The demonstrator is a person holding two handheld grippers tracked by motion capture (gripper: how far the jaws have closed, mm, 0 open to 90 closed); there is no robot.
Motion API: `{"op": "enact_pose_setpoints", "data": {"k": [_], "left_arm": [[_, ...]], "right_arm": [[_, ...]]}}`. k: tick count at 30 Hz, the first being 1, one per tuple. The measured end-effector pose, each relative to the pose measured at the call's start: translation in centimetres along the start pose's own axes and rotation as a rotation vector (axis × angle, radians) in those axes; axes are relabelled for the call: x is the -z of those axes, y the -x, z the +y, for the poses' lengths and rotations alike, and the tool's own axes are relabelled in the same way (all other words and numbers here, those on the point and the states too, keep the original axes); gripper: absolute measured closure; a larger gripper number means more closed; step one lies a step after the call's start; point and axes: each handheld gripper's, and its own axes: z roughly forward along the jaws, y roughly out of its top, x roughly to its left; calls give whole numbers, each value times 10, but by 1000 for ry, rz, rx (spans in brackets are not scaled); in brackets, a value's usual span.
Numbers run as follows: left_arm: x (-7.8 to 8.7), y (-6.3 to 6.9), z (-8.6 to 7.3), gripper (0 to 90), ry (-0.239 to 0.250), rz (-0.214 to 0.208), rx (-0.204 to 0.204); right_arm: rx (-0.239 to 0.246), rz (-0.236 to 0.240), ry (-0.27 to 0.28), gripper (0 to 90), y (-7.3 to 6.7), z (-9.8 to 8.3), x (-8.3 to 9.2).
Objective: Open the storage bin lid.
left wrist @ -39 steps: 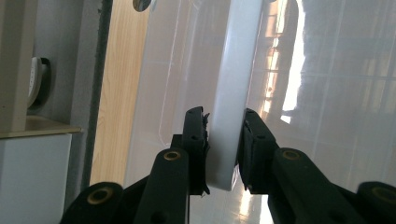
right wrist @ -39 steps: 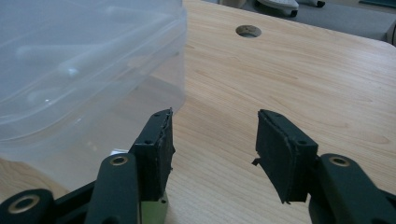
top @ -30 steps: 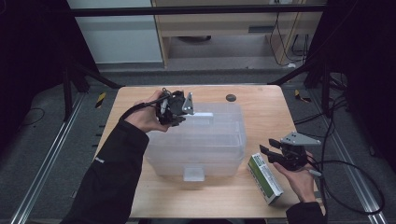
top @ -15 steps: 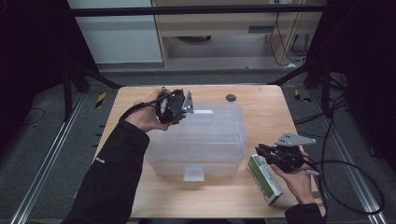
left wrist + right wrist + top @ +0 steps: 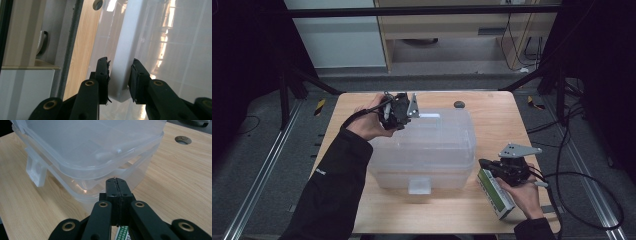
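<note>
Bin [image 5: 432,150]: clear plastic, lidded, mid-table. Green-white box [image 5: 495,192] just beside. Left gripper [image 5: 119,77] clamps white latch [image 5: 122,62]; right gripper [image 5: 116,185] just closed, pads together, empty.

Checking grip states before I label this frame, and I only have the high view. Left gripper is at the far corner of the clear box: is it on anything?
Observer: Yes. In the left gripper view, the left gripper has its jaws on either side of a white latch on the clear box, and the pads look pressed against both its sides.
Operator: Right gripper, open or shut?
Observer: Shut. In the right gripper view, the right gripper has its pads together with nothing between them.
Operator: Where is it aimed?
Observer: At a corner of the clear box. The end of the green-and-white packet shows just under the jaws.
</note>
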Motion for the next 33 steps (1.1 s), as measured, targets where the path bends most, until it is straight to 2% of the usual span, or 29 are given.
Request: {"op": "enact_pose_setpoints", "data": {"k": [5, 15, 16, 17, 25, 27, 29, 33], "left_arm": [[0, -2, -1, 707, 9, -1, 21], [-1, -4, -1, 703, 16, 21, 24], [-1, -3, -1, 703, 15, 20, 33], [-1, -3, -1, 703, 12, 25, 24], [-1, -3, -2, 693, 24, 13, 33], [2, -3, -4, 644, 58, 6, 57], [7, -2, -4, 600, 83, -5, 63], [19, 3, -6, 501, 113, -3, 79]], "right_arm": [[-1, 18, -4, 900, -1, 0, -2], [10, 52, -2, 900, -7, 5, -9], [10, 52, -2, 900, -7, 5, -9], [15, 50, -1, 900, -7, 6, -10], [20, 46, -4, 900, -9, 6, -13], [20, 49, -5, 900, -8, 5, -13], [13, 51, -8, 900, -8, 5, -14], [14, 50, -5, 900, -9, 4, -13]]}}
